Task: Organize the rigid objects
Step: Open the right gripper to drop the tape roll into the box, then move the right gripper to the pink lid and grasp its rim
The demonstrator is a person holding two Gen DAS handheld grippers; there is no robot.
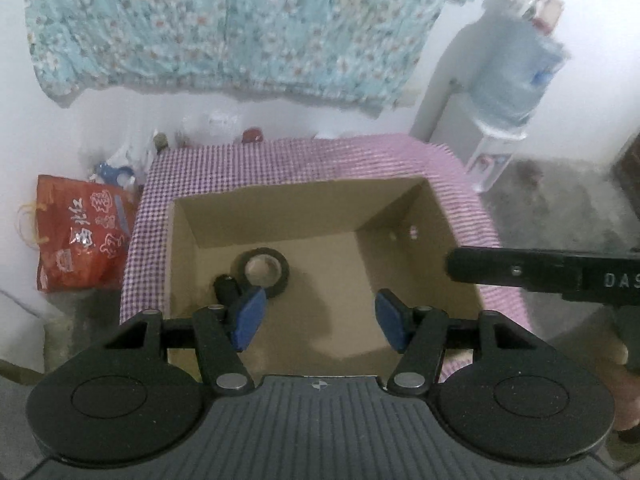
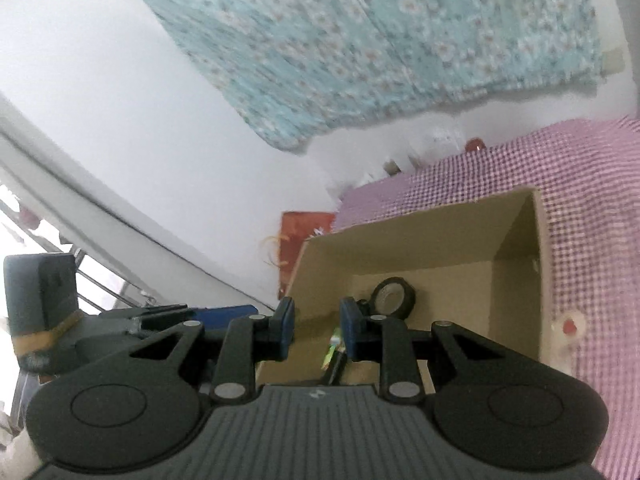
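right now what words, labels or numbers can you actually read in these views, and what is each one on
"DAS": white letters on the black body of the right gripper, cut off by the picture's edge.
Large white characters on the red bag: too blurred to read.
Label on the water bottle: too blurred to read.
Green wrapper inside the cardboard box: print too small to read.

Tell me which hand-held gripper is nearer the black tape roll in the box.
Left, apparently. The left hand-held gripper hangs over the cardboard box, one pad beside the black tape roll. The right hand-held gripper sits back near the box's edge.
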